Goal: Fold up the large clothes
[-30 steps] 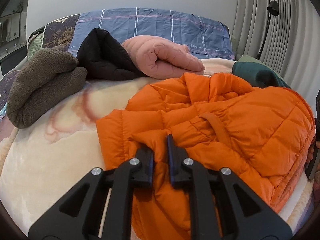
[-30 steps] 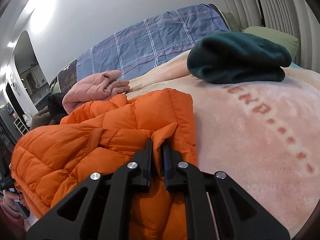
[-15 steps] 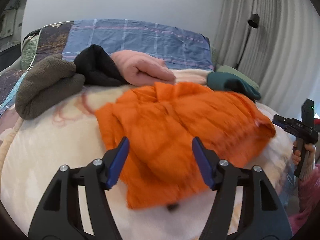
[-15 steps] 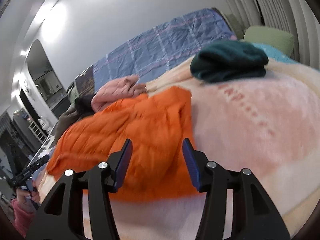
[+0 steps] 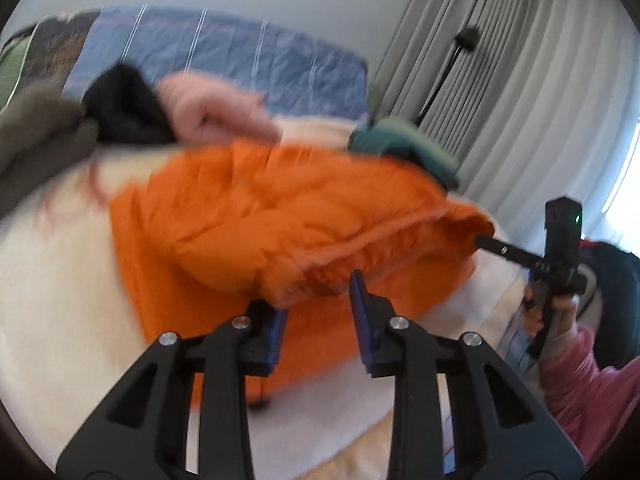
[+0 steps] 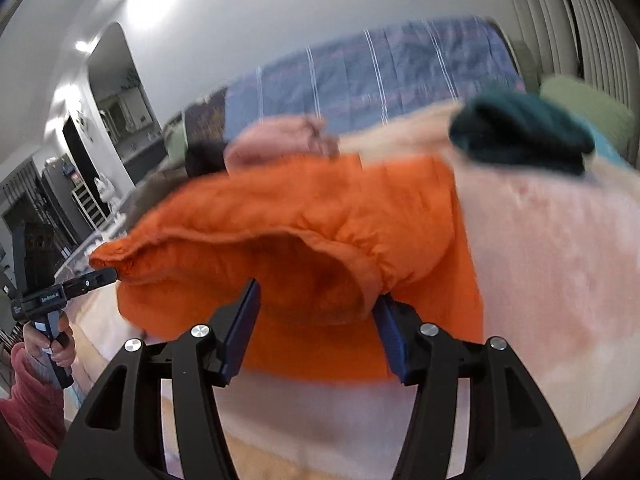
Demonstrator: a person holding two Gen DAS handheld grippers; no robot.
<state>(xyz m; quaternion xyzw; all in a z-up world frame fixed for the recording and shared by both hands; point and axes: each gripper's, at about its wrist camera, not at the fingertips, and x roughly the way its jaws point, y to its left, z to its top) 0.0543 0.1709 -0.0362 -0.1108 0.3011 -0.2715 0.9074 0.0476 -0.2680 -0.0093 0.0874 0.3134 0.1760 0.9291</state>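
On the bed (image 5: 52,280), the orange puffer jacket (image 5: 280,216) lies mid-fold, near edge lifted. Left claw (image 5: 316,312) is closing around that hem, pads not yet pressing. Right claw (image 6: 316,320) is opening, hem loosely between its jaws. Next, likely: a firm pinch at both corners, then carry them far across.

One puffy orange quilted jacket (image 5: 288,216). One folded pink quilted garment (image 5: 216,110). One black fleece bundle (image 5: 124,108). One olive-brown fleece bundle (image 5: 36,148). One dark teal folded garment (image 6: 520,136). One cream plush blanket (image 6: 560,248). One blue plaid cover (image 5: 224,52). Two black two-finger grippers: left gripper (image 5: 318,320), right gripper (image 6: 318,332).
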